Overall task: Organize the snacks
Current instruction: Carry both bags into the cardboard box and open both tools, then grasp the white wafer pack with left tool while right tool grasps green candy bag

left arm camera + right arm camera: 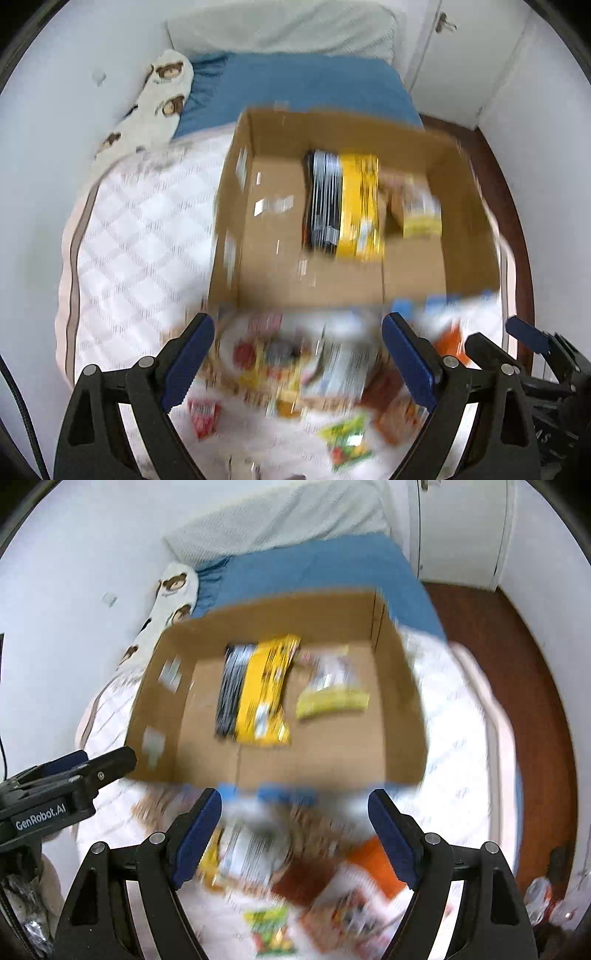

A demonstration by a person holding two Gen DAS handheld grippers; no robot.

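Observation:
An open cardboard box (465, 221) (399, 701) sits on a white quilted bed. Inside lie a black-and-yellow snack packet (347, 206) (255, 690) and a smaller yellow-and-white packet (421, 212) (332, 694). A blurred pile of loose snack packets (295, 373) (266, 853) lies on the bed in front of the box. My left gripper (299, 358) is open and empty above the pile. My right gripper (295, 834) is open and empty above the pile too. A green packet (347, 439) (271, 934) lies nearest me.
A blue blanket (295, 88) and a bear-print pillow (162, 96) lie behind the box, by the white wall. Dark wood floor (517, 686) runs along the bed's right side. The left gripper's body (55, 797) shows at left in the right wrist view.

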